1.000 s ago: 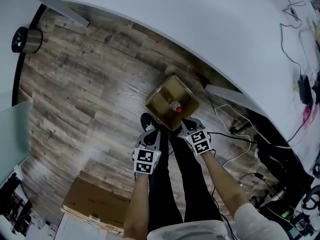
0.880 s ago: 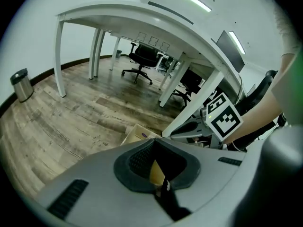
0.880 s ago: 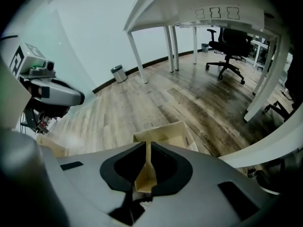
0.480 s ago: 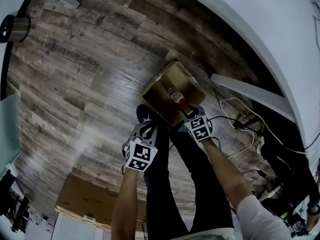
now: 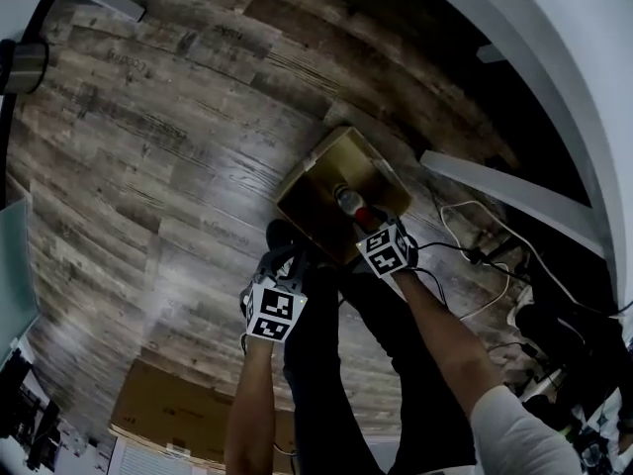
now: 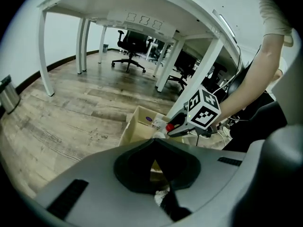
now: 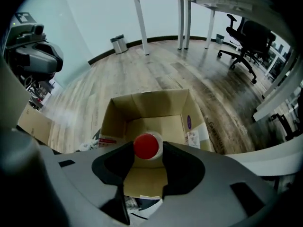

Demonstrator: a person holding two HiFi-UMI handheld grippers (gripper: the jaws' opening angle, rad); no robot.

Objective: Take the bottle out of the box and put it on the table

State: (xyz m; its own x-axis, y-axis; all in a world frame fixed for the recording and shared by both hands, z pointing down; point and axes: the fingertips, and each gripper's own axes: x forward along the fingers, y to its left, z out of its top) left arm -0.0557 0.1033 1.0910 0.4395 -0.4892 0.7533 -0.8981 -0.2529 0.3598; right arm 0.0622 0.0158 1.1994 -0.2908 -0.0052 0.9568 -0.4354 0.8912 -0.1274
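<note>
Since a second ago, you had brought both grippers down toward the floor, and the white bench had slid out to the right edge of the head view. The right gripper, which had been back over your knee, had reached in over the near wall of the box.

The bottle stood upright inside the box, which sat on the floor just in front of your feet and beside the bench's leg. It was toward the near side of the box, red cap up.

In the right gripper view the cap sat right between the tips of the right fingers, one finger on either side of it. Those fingers were opening and stood wide, and the cap lay hard against the inner edge of the left one. Whether it was really touched there could not be told. The gap behind the cap showed only the bare cardboard bottom of the box.

The left gripper hung off to the left of the box, above your shoe and apart from the bottle. Its fingers were drawn together at the tips, leaving only a thin wedge, and held nothing. From the left gripper view you could see the right gripper's marked cube above the box's rim, with the red cap at its tips.
</note>
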